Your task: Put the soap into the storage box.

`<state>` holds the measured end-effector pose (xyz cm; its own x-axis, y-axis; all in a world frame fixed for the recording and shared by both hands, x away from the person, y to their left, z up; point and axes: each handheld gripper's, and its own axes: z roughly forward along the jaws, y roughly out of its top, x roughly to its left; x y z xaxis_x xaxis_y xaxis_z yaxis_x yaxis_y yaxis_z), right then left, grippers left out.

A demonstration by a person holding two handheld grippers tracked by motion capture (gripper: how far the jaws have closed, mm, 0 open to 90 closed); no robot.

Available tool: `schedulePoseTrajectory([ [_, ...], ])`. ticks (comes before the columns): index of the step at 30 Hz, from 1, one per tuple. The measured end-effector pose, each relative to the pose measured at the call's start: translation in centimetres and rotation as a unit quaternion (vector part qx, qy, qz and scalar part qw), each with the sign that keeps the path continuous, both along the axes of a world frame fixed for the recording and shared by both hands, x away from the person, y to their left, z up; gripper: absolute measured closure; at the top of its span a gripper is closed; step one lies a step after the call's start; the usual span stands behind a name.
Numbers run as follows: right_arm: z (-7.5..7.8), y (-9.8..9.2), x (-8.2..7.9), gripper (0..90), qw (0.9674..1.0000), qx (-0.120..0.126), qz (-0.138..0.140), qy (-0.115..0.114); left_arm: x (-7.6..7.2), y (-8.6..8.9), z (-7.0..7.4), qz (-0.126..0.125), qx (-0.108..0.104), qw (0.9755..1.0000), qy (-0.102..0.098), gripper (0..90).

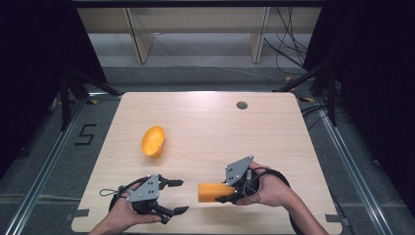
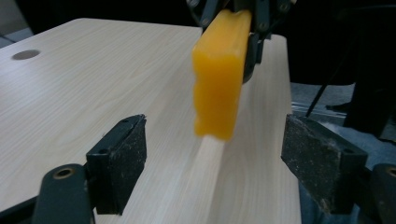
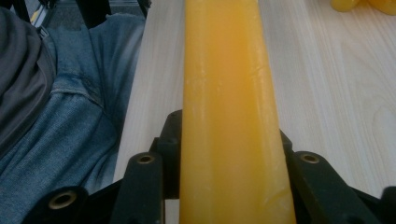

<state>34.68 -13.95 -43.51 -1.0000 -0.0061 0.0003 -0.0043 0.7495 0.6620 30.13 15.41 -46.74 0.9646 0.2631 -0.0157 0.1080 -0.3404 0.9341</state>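
A yellow-orange block hangs just above the table's front edge, with my right gripper shut on its right end. In the right gripper view the block runs straight out between the two jaws. My left gripper stands open a short way left of the block, pointing at it. Its pads are wide apart, and the block hangs ahead of them, apart from both. An orange bowl-shaped piece lies tilted on the table's left middle.
The wooden table has a grey round cap near its far edge. The front edge lies close under both hands, and the person's jeans are just beyond it. Cables and stand legs lie on the floor around the table.
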Motion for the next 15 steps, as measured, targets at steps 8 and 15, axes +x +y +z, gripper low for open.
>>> schedulePoseTrajectory([
  [8, -0.3, 1.0, -0.3, 61.7, 0.9998, -0.02, 0.004, 0.006, 0.6, -2.5, -0.3, -0.039, 0.002, 0.9992, 0.002, 29.3],
  [15, -0.4, 1.6, -0.6, 61.7, 0.9996, -0.018, 0.018, 0.016, 0.8, -3.3, -1.1, -0.058, -0.01, 0.9979, 0.027, 40.9],
])
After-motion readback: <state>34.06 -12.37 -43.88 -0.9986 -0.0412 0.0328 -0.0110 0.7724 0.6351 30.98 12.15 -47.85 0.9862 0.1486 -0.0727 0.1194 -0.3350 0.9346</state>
